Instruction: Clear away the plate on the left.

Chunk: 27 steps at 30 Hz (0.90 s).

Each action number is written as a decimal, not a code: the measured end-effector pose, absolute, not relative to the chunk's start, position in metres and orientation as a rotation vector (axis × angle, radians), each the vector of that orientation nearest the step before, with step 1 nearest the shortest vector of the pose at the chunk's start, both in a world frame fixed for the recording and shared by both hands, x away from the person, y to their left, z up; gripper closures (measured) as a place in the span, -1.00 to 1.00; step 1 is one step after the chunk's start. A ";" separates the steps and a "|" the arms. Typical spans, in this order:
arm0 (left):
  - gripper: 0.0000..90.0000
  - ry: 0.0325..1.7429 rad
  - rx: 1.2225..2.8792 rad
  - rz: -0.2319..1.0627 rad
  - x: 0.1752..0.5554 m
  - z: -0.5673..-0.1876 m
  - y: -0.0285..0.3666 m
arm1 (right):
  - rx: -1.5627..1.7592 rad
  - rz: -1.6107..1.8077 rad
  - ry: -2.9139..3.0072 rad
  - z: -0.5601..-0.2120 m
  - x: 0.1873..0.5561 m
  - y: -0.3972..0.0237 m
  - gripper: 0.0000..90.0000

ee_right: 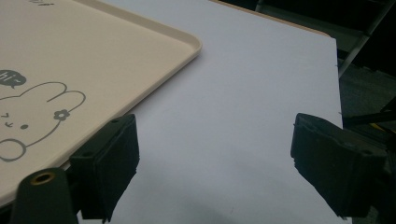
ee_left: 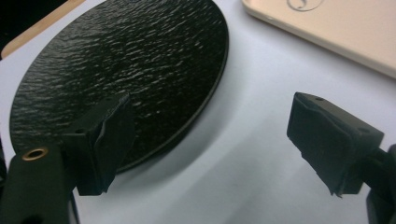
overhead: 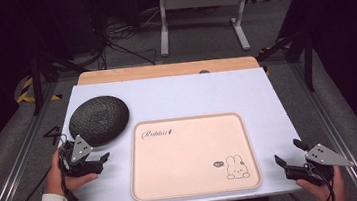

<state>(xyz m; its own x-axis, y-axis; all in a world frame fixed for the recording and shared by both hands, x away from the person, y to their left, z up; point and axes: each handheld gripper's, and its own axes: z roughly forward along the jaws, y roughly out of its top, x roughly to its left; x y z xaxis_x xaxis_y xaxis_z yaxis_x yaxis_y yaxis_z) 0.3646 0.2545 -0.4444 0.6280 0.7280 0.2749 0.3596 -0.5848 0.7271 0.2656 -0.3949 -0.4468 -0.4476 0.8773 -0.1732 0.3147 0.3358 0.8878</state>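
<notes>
In the high view, a pale beige rectangular plastic tray [overhead: 192, 154] with a rabbit drawing lies on the white tabletop [overhead: 191, 96]. A round black textured mat [overhead: 99, 120] sits just left of it. The left gripper [overhead: 103, 158] rests near the mat's front edge; the right gripper [overhead: 288, 155] sits right of the tray.

In the left gripper view, the jaws stand wide apart and empty, one beside the mat's rim [ee_left: 187, 130].

In the right gripper view, the jaws gape wide, holding nothing, beside the tray's corner [ee_right: 194, 44].
</notes>
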 end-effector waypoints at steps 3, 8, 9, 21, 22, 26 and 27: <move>-0.61 0.855 2.241 0.787 0.375 -0.444 0.250 | 1.045 1.077 1.934 -0.447 0.265 -0.395 -0.65; -0.57 0.852 2.292 0.826 0.384 -0.448 0.243 | 1.046 1.076 1.936 -0.447 0.265 -0.395 -0.65; -0.56 0.849 2.309 0.844 0.386 -0.449 0.241 | 1.045 1.075 1.936 -0.447 0.265 -0.395 -0.65; -0.31 0.834 2.443 1.107 0.394 -0.458 0.219 | 1.043 1.069 1.932 -0.447 0.265 -0.395 -0.65; -0.29 0.838 2.455 1.136 0.395 -0.459 0.217 | 1.041 1.068 1.933 -0.447 0.265 -0.395 -0.65; -0.23 0.799 2.508 1.209 0.397 -0.462 0.207 | 1.039 1.063 1.937 -0.447 0.265 -0.394 -0.65; -0.18 0.799 2.508 1.209 0.397 -0.462 0.207 | 1.039 1.063 1.937 -0.447 0.265 -0.394 -0.65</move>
<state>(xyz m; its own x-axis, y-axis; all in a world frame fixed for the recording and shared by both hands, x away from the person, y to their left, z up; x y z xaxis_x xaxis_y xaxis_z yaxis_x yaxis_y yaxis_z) 0.3972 0.2070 -0.4623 0.5068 0.5719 0.6450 0.3692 -0.8201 0.4371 0.2654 -0.3944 -0.4472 -0.4453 0.8763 -0.1839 0.3156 0.3458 0.8836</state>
